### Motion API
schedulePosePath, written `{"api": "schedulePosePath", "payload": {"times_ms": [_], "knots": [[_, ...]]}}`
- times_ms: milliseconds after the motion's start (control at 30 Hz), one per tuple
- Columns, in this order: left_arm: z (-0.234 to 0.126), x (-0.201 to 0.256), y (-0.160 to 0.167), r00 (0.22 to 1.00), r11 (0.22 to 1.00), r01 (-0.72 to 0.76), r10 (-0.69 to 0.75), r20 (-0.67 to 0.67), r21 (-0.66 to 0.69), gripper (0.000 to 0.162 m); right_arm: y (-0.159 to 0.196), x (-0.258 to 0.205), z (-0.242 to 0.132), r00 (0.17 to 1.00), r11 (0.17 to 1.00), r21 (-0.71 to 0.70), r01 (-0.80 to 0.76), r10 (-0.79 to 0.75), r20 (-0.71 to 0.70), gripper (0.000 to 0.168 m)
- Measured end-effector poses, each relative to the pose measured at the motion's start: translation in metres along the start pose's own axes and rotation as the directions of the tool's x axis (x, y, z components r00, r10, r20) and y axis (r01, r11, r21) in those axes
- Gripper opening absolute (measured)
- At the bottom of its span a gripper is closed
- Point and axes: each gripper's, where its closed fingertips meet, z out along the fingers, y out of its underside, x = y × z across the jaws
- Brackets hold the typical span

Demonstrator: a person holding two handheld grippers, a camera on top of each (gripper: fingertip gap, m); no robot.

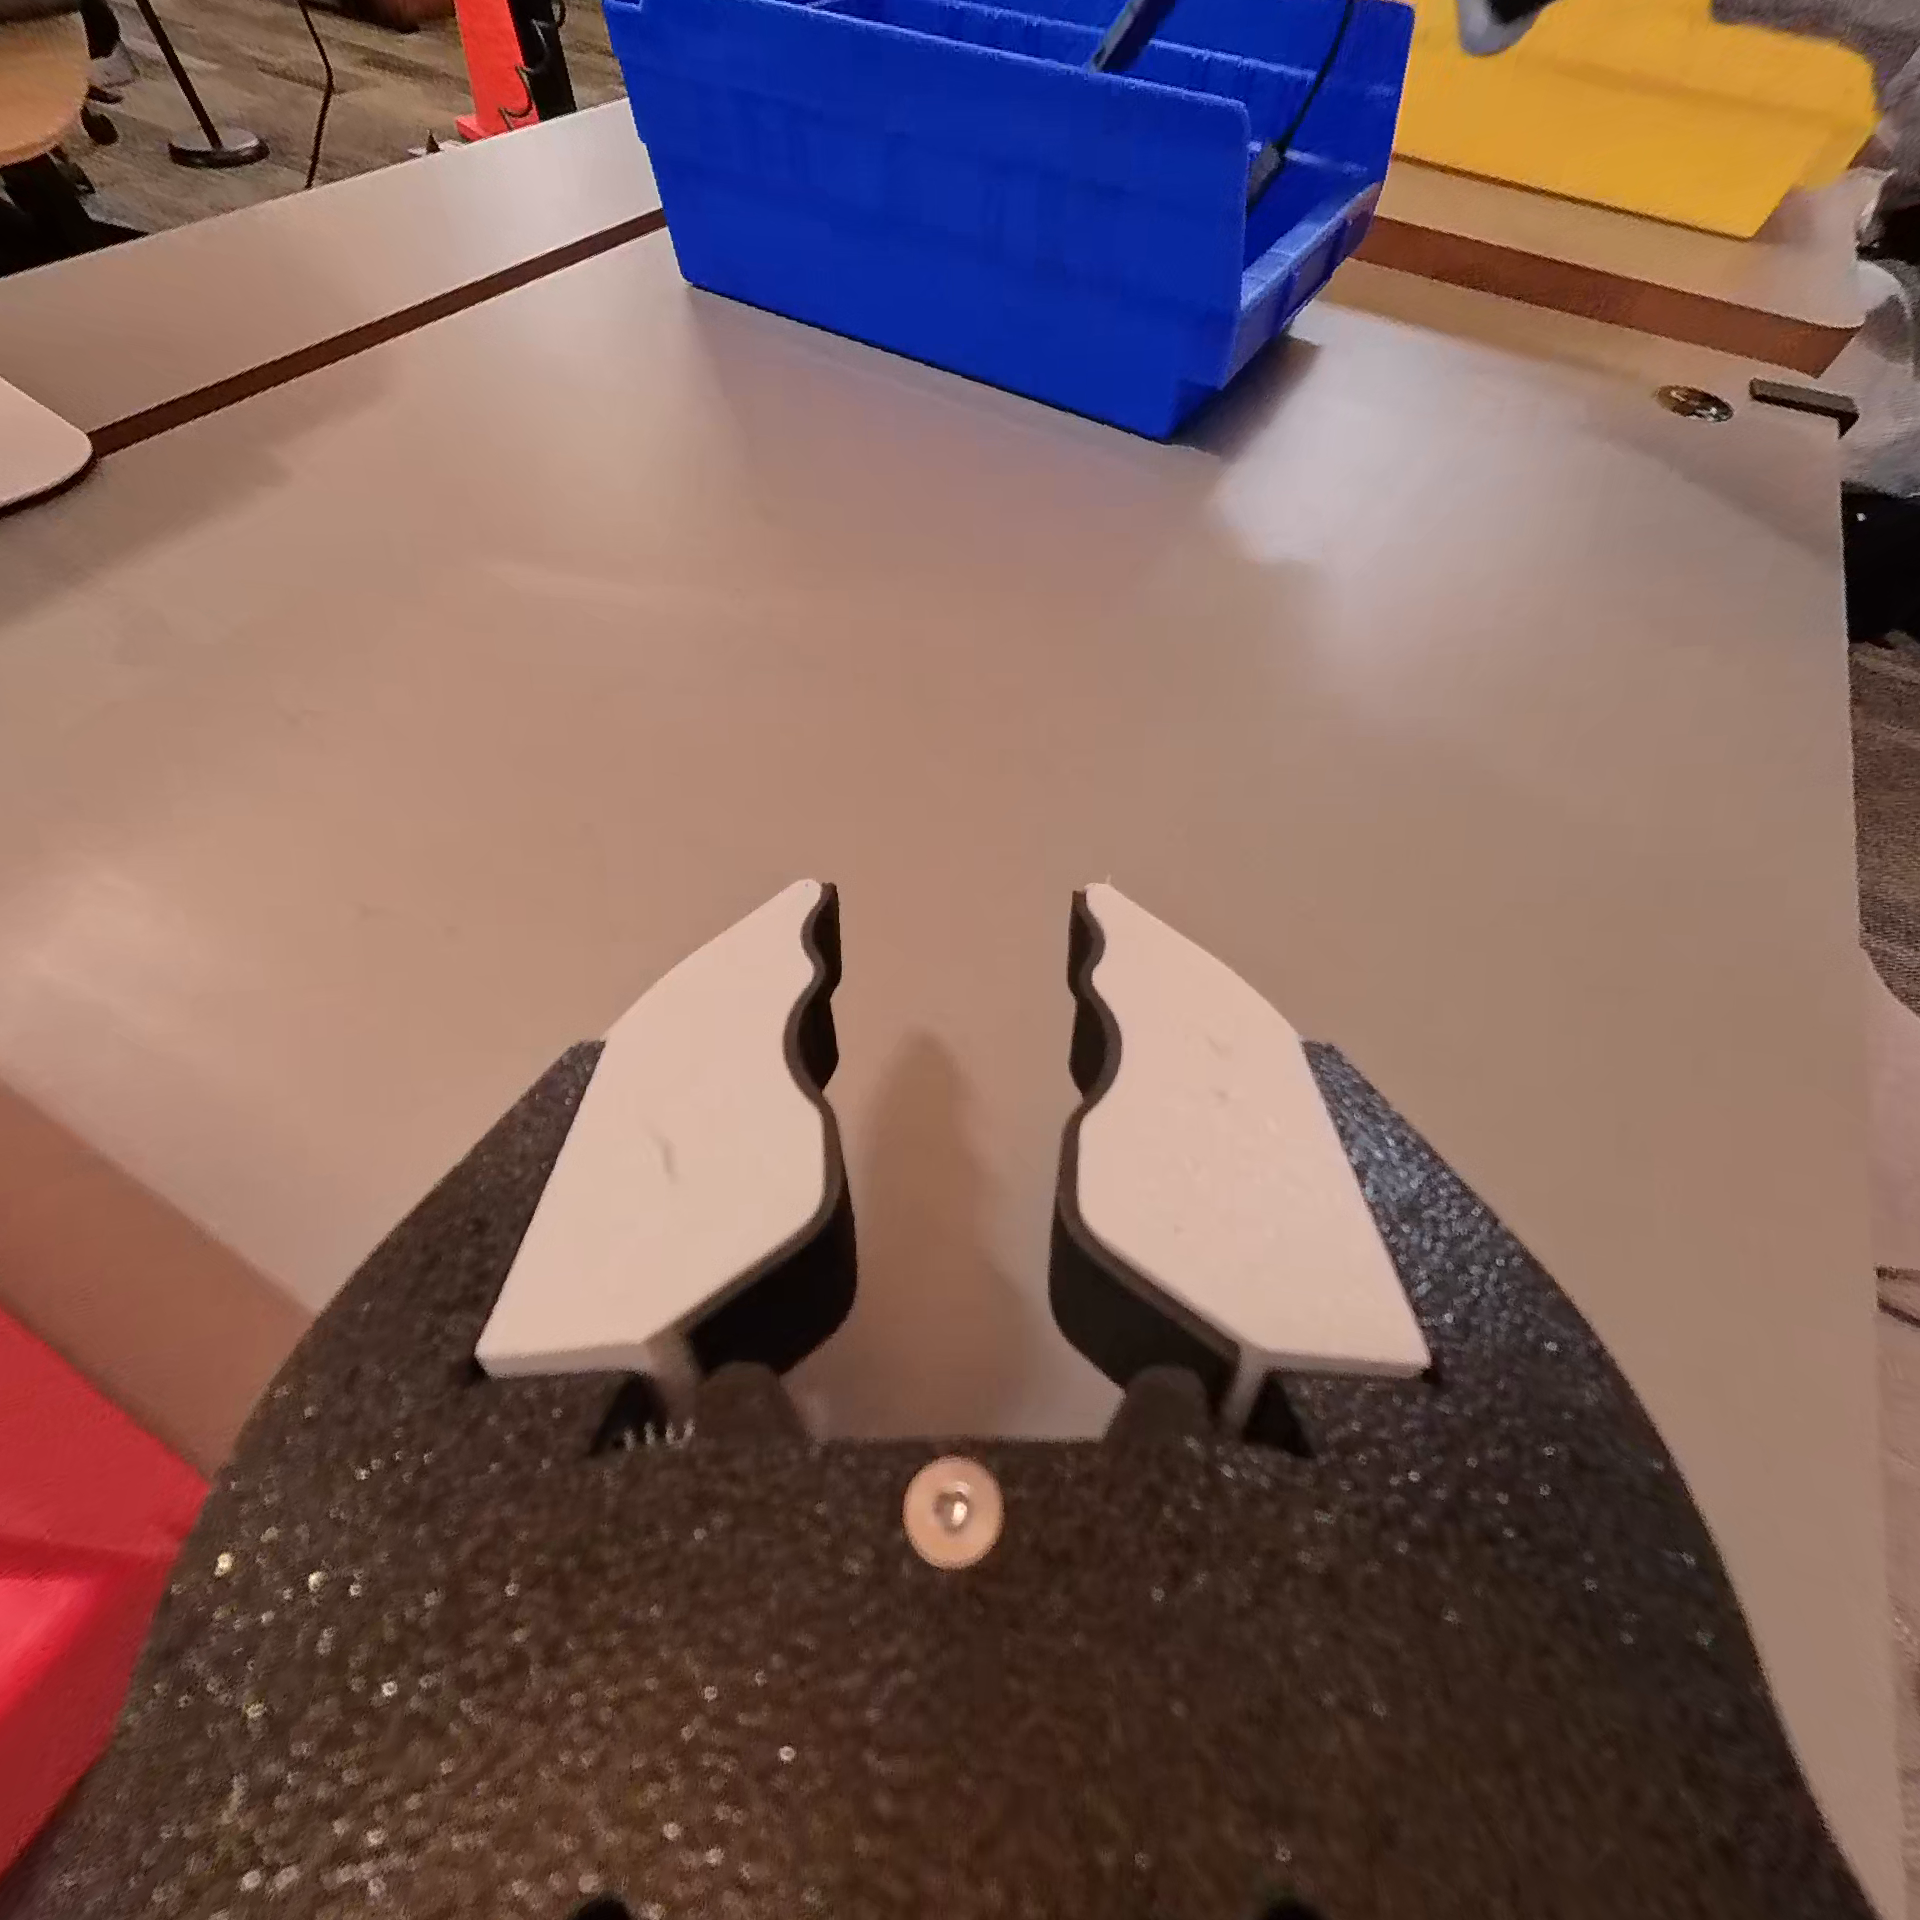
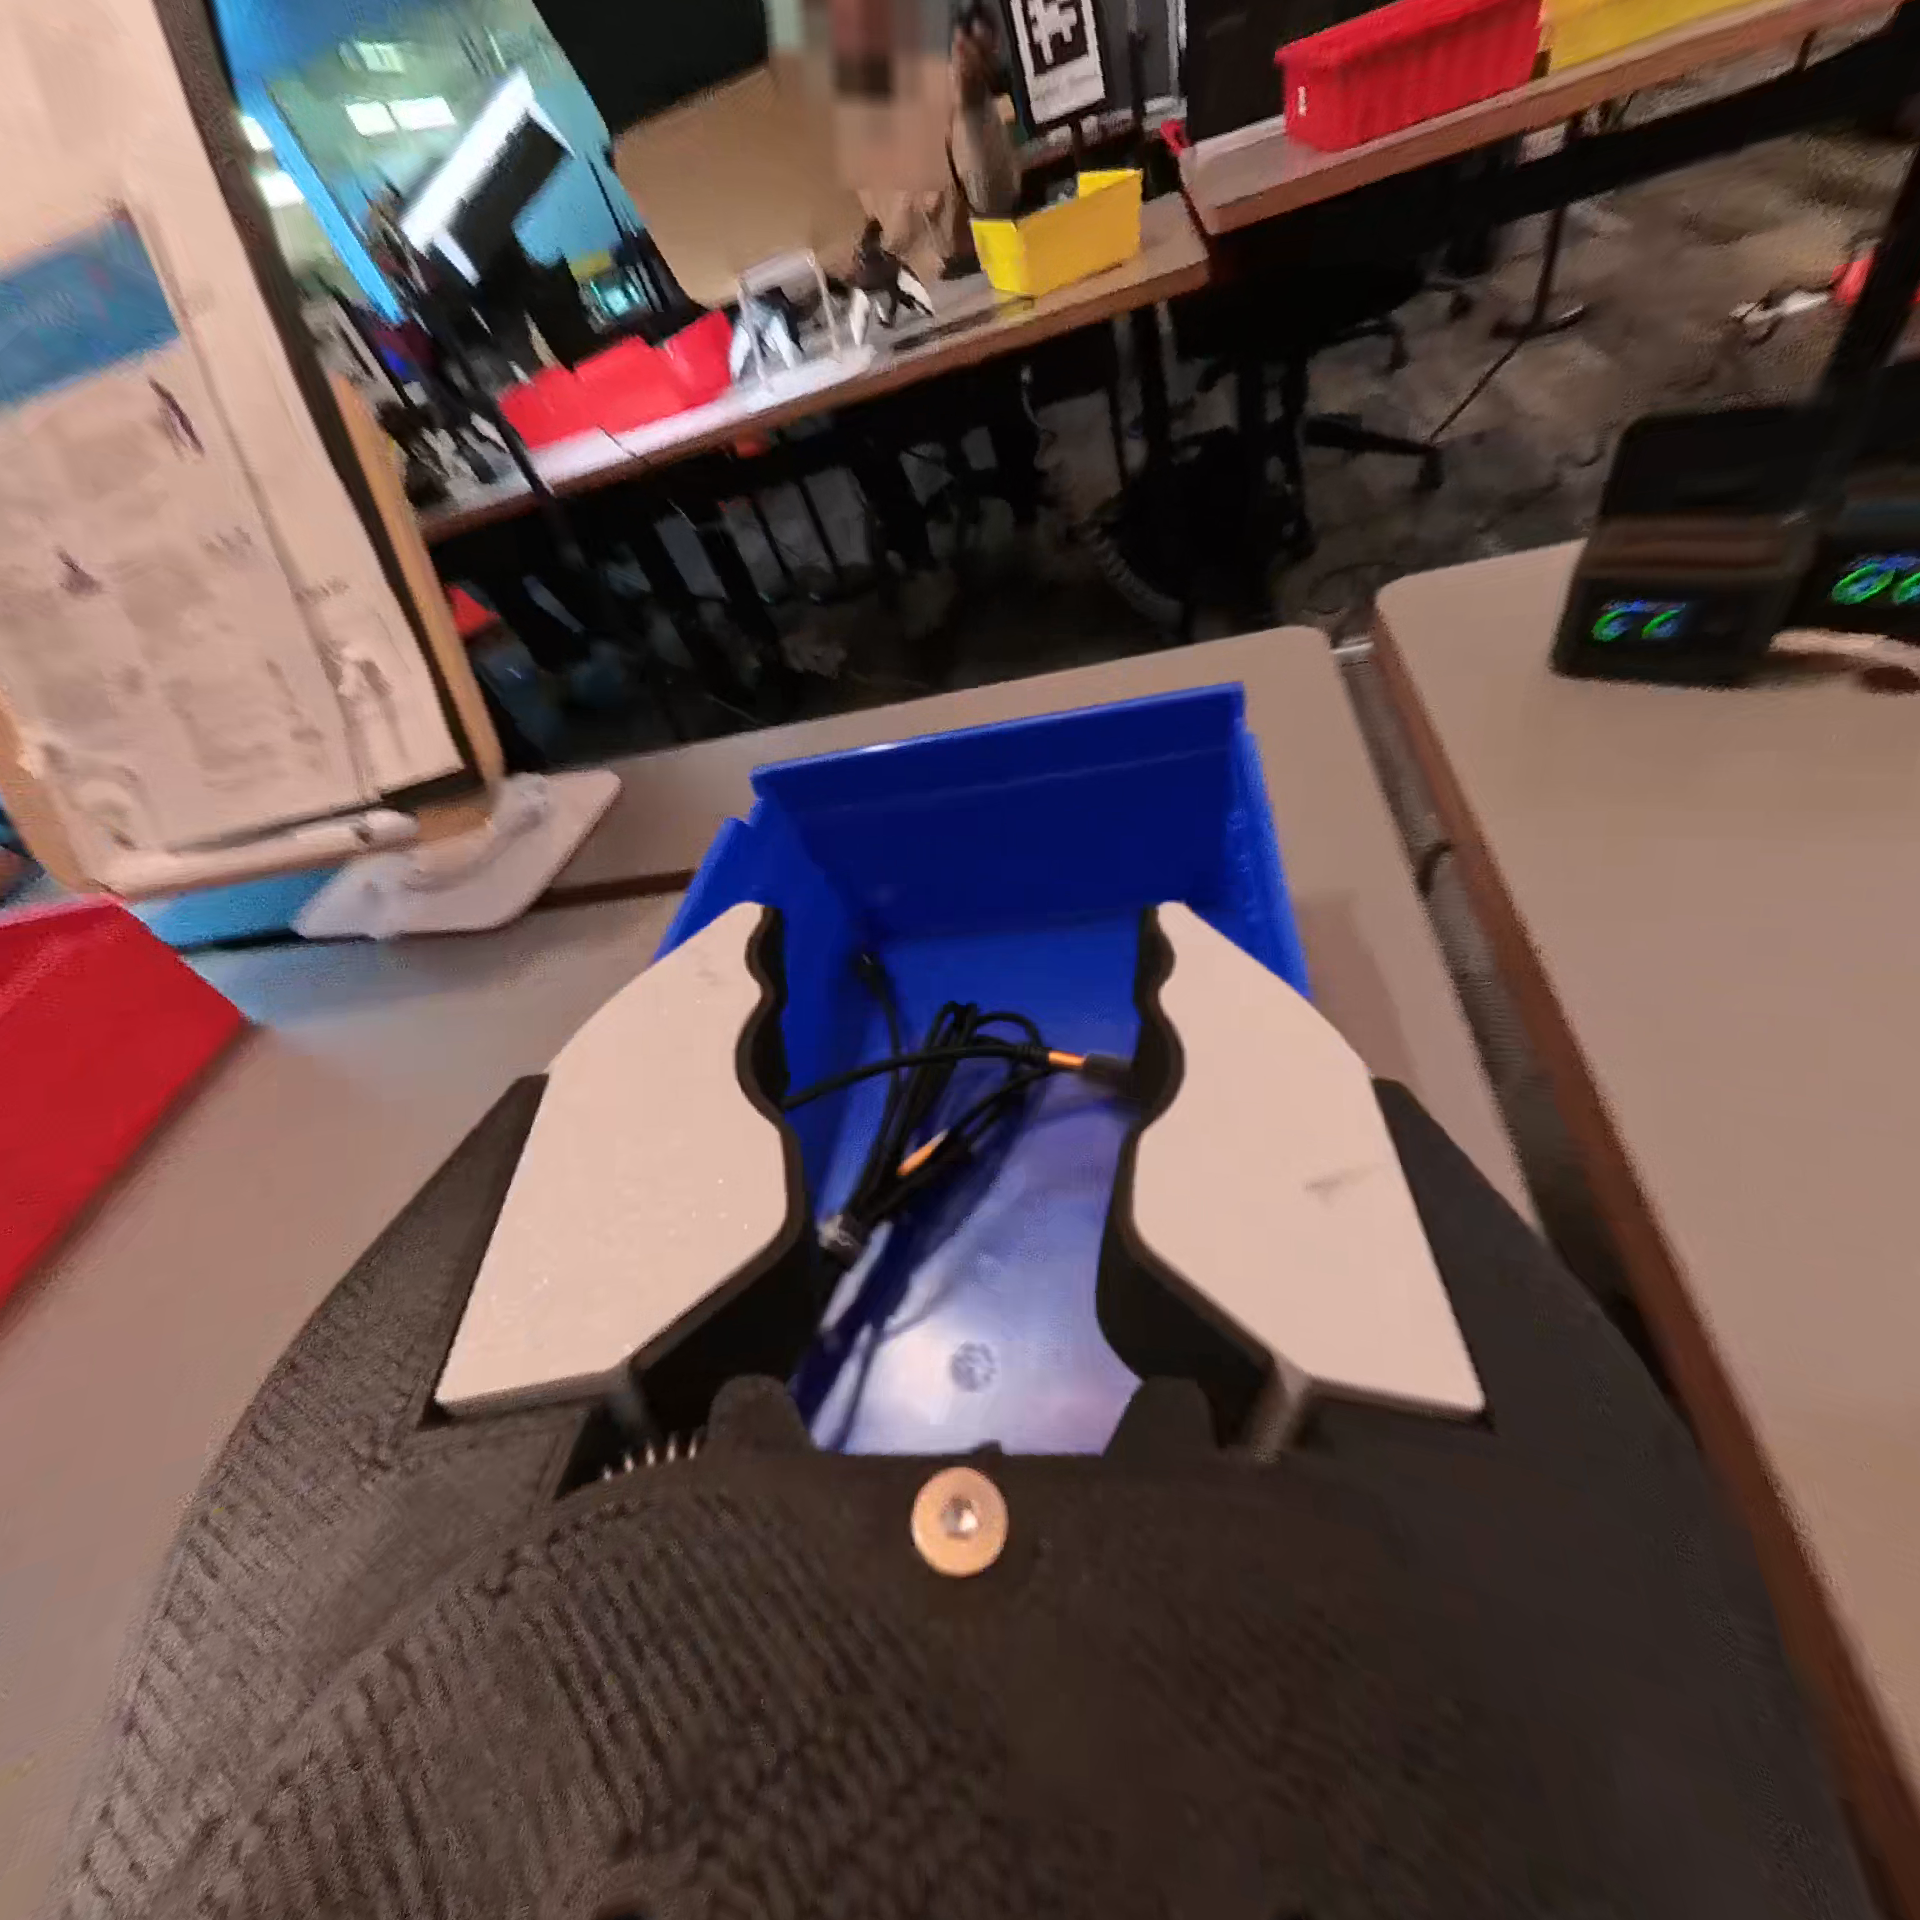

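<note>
Hovering over the bare grey worktop [image 1: 935, 623], your left gripper [image 1: 954, 902] had its fingers spread apart and held nothing; the blue bin [image 1: 966, 208] sat well ahead of it and a red bin [image 1: 73, 1507] lay just beside it on the left. Your right gripper [image 2: 954, 920] hung above the blue bin [image 2: 997, 831], fingers wide apart and empty, with a tangled black cable [image 2: 935, 1101] lying on the bin floor between them. A yellow bin [image 1: 1621, 114] stood beyond.
</note>
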Motion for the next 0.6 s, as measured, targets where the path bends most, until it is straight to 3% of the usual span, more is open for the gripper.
{"api": "schedulePosePath", "payload": {"times_ms": [167, 333, 500, 600], "knots": [[0.0, 0.003, 0.001, 1.0, 1.0, -0.009, 0.009, -0.004, -0.015, 0.041, -0.015, -0.024, -0.033, 0.966, 0.97, -0.001, 0.244, -0.243, -0.087, 0.068], [-0.016, 0.007, -0.025, 1.0, 0.999, 0.006, -0.005, -0.012, 0.04, 0.041, 0.053, -0.136, -0.052, 0.907, 0.923, 0.033, 0.384, -0.384, 0.172, 0.067], [-0.076, -0.044, -0.057, 0.963, 0.998, -0.054, 0.045, 0.264, 0.029, 0.035, 0.133, -0.208, -0.045, 0.858, 0.907, 0.072, 0.414, -0.415, 0.301, 0.067], [-0.125, -0.114, -0.06, 0.877, 0.998, 0.066, -0.048, 0.478, -0.021, 0.039, 0.161, -0.216, -0.038, 0.853, 0.907, 0.044, 0.418, -0.409, 0.324, 0.069]]}}
